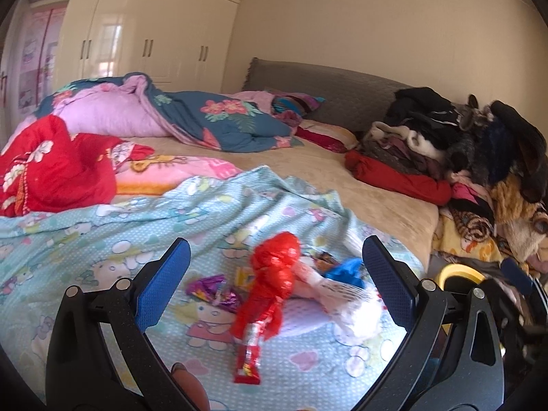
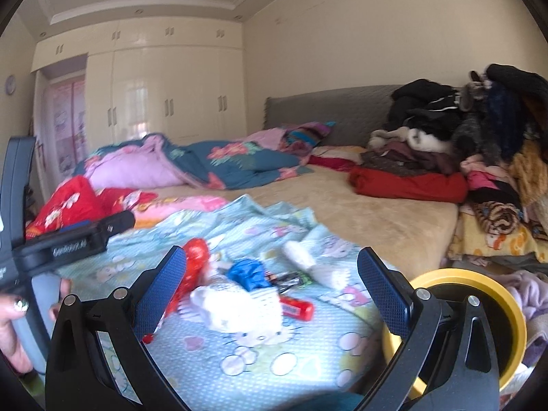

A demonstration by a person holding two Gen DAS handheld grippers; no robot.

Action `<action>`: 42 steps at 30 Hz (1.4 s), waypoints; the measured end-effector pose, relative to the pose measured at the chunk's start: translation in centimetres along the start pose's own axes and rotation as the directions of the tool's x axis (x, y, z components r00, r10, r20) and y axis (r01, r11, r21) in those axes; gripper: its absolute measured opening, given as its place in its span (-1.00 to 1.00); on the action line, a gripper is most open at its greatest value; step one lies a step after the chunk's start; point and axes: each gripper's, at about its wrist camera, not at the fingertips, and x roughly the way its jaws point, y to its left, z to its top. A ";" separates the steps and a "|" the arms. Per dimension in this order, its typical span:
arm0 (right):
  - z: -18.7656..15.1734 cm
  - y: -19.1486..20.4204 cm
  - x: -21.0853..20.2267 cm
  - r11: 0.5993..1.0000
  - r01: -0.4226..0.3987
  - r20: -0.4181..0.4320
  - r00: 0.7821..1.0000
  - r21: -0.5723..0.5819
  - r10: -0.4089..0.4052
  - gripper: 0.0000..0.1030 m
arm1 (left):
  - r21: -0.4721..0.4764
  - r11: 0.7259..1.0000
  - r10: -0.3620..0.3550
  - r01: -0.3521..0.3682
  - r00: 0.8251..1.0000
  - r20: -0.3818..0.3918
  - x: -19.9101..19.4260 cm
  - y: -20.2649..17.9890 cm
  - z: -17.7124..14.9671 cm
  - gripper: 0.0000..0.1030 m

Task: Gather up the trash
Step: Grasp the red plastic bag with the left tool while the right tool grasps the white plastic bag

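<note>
Over bed (image 1: 342, 178) litter, both hand-held grippers (image 1: 274, 274) (image 2: 272, 274) hover agape.

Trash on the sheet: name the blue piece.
The crumpled blue plastic scrap among the trash; the pieces beside it are red or white.

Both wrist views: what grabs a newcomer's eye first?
The litter heap on the light-blue cartoon sheet: a crumpled red plastic bag, a blue scrap and white wrappers, lying ahead of both open grippers, left gripper and right gripper. Next, the yellow-rimmed bin at the bed's right edge, and the clothes pile by the headboard.
</note>
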 end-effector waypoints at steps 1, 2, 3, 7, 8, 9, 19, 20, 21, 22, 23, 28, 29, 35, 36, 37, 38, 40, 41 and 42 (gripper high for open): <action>-0.1 0.4 0.3 1.000 -0.014 -0.007 1.000 -0.006 0.014 0.88 | -0.006 1.000 0.005 -0.005 1.000 0.000 0.1 0.4 0.0 0.79; -0.1 0.8 0.7 1.000 -0.025 -0.017 1.000 -0.015 0.025 0.88 | -0.013 1.000 0.013 -0.013 1.000 0.001 0.2 0.9 0.1 0.79; -0.1 1.3 1.2 0.999 -0.041 -0.031 0.999 -0.026 0.040 0.88 | -0.026 0.999 0.032 -0.032 0.999 -0.003 0.5 1.7 0.2 0.79; -0.5 2.7 2.6 0.995 -0.094 -0.071 0.993 -0.043 0.090 0.88 | -0.074 0.996 0.037 -0.039 0.999 -0.030 1.4 3.8 0.4 0.79; -0.6 2.9 2.9 0.994 -0.100 -0.079 0.992 -0.046 0.096 0.88 | -0.087 0.996 0.034 -0.037 0.999 -0.033 1.7 4.5 0.3 0.79; -0.7 3.1 3.3 0.993 -0.108 -0.090 0.991 -0.048 0.103 0.88 | -0.088 0.995 0.039 -0.042 0.999 -0.038 2.0 4.9 0.3 0.79; -2.6 3.9 7.7 0.993 -0.097 -0.227 0.971 -0.060 0.081 0.88 | -0.076 0.995 -0.081 0.071 0.988 -0.135 6.3 5.0 -0.6 0.79; -2.8 3.8 8.1 0.993 -0.103 -0.244 0.966 -0.054 0.087 0.88 | -0.072 0.994 -0.091 0.081 0.985 -0.145 6.8 4.8 -0.6 0.79; -3.0 3.7 8.5 0.993 -0.108 -0.262 0.961 -0.051 0.091 0.88 | -0.071 0.993 -0.107 0.097 0.981 -0.162 7.5 4.5 -0.7 0.79; -3.2 3.6 9.1 0.993 -0.108 -0.285 0.954 -0.050 0.090 0.88 | -0.069 0.992 -0.120 0.109 0.977 -0.179 8.3 4.1 -0.8 0.79; -3.4 3.5 9.5 0.993 -0.113 -0.306 0.947 -0.043 0.094 0.88 | -0.065 0.991 -0.128 0.117 0.972 -0.196 8.9 3.9 -0.9 0.79; -3.9 3.1 10.8 0.991 -0.133 -0.366 0.922 -0.005 0.122 0.88 | -0.082 0.987 -0.160 0.141 0.942 -0.297 12.5 3.0 -1.4 0.79; -4.0 3.2 11.0 0.990 -0.138 -0.373 0.919 -0.002 0.127 0.88 | -0.090 0.985 -0.166 0.145 0.934 -0.315 13.1 3.0 -1.6 0.78; -4.4 3.4 12.4 0.989 -0.150 -0.433 0.890 0.016 0.142 0.49 | -0.150 0.976 -0.207 0.160 0.899 -0.386 15.3 3.3 -2.5 0.44; -4.5 3.4 12.6 0.988 -0.150 -0.439 0.887 0.022 0.144 0.44 | -0.163 0.973 -0.217 0.164 0.893 -0.394 15.5 3.4 -2.6 0.41; -4.5 3.3 12.7 0.989 -0.148 -0.436 0.888 0.026 0.145 0.37 | -0.171 0.971 -0.224 0.167 0.888 -0.402 15.7 3.4 -2.7 0.38; -4.5 3.3 12.7 0.988 -0.150 -0.434 0.889 0.029 0.148 0.31 | -0.180 0.968 -0.234 0.173 0.880 -0.413 15.8 3.4 -2.8 0.36; -4.4 3.3 12.5 0.986 -0.162 -0.433 0.887 0.033 0.160 0.12 | -0.202 0.960 -0.262 0.192 0.867 -0.424 15.9 3.4 -2.8 0.15; -4.3 3.2 12.5 0.985 -0.166 -0.431 0.887 0.034 0.165 0.09 | -0.210 0.957 -0.276 0.202 0.862 -0.426 15.8 3.3 -2.8 0.01; -4.2 3.2 12.4 0.985 -0.168 -0.429 0.888 0.032 0.165 0.02 | -0.210 0.957 -0.275 0.202 0.862 -0.426 15.8 3.2 -2.8 -0.06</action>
